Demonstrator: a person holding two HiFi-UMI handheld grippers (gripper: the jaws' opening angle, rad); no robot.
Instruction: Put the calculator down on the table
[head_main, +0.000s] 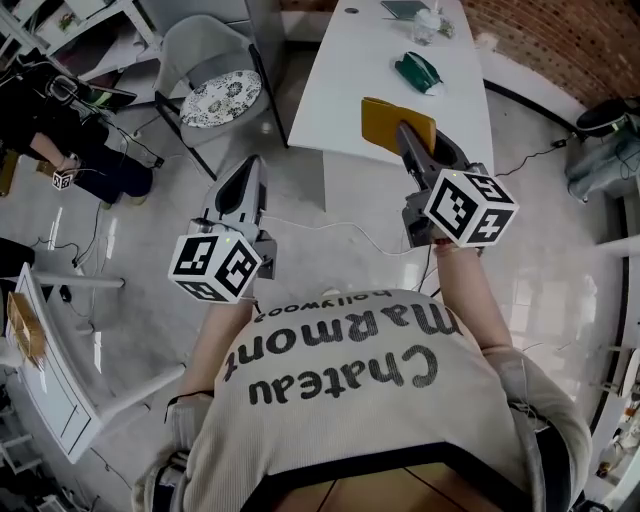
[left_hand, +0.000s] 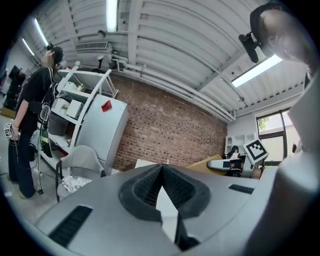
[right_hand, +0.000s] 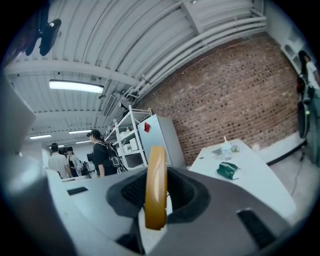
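R gripper (head_main: 408, 135) pinches the yellow calculator (right_hand: 156, 187) edge-on. I see it in the air at the near edge of the white table (head_main: 345, 90). L gripper (left_hand: 161, 169) is pressed together w/ nothing in it, off the table's near-left corner.

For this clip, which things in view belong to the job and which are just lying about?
Job: yellow calculator, clamped in the right tongs; white table.
Lying about: green pouch and bottle on the table; grey chair beside it; left tongs, shut and empty.
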